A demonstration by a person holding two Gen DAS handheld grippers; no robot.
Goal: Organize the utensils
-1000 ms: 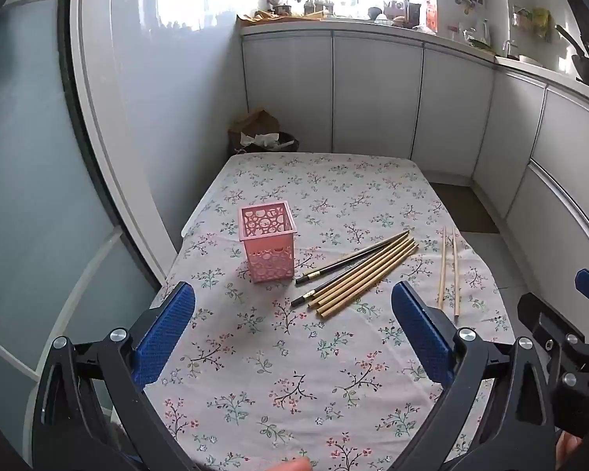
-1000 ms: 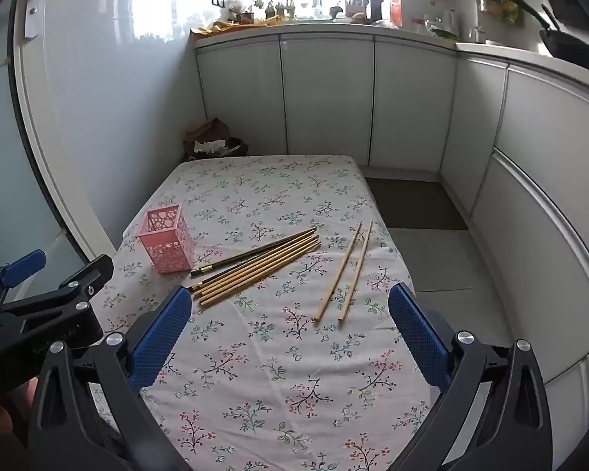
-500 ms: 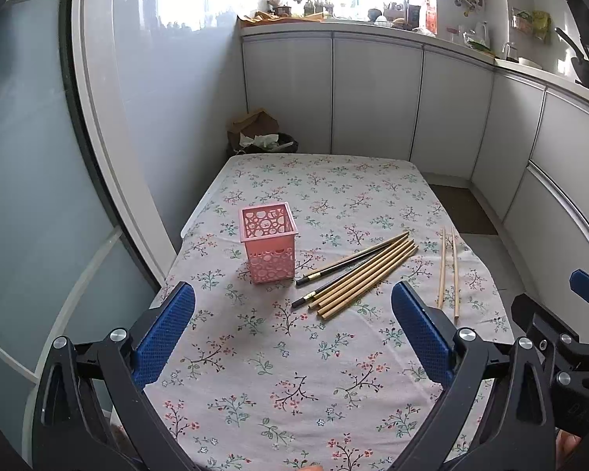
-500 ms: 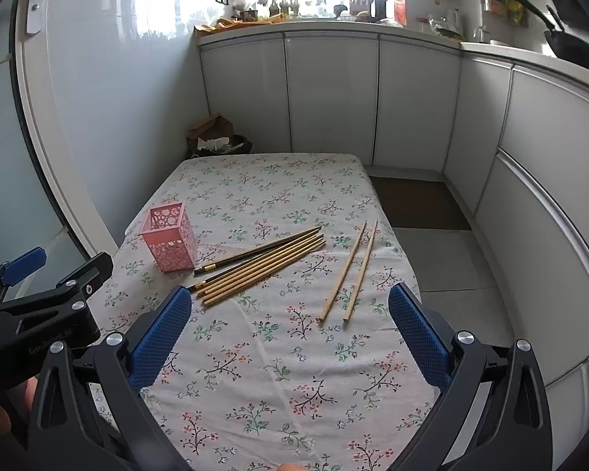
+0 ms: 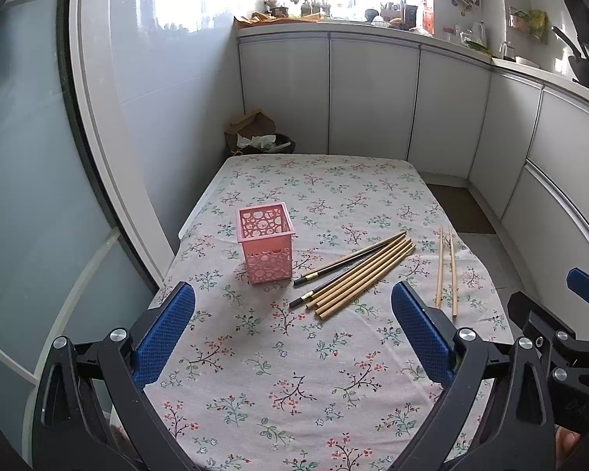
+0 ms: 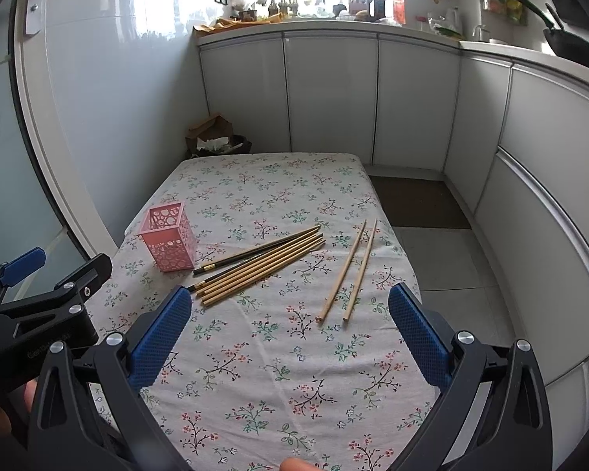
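Note:
A pink perforated holder (image 5: 266, 247) (image 6: 169, 241) stands upright and empty on the flowered tablecloth. To its right lies a bundle of several chopsticks (image 5: 359, 269) (image 6: 261, 265), two dark and the others wooden, slanting up to the right. A separate wooden pair (image 5: 445, 269) (image 6: 351, 269) lies further right near the table edge. My left gripper (image 5: 292, 325) is open above the near part of the table, short of the holder and bundle. My right gripper (image 6: 290, 327) is open too, near the lower ends of the separate pair. Neither holds anything.
The table (image 5: 322, 184) stands in a kitchen corner with white cabinets (image 5: 373, 94) behind and to the right. A bin with paper and cardboard (image 5: 261, 139) sits past the far left corner. A brown floor mat (image 6: 416, 202) lies right of the table. A glass door is at left.
Both grippers have drifted slightly forward toward the table; the utensils and holder have not moved. Both stay open.

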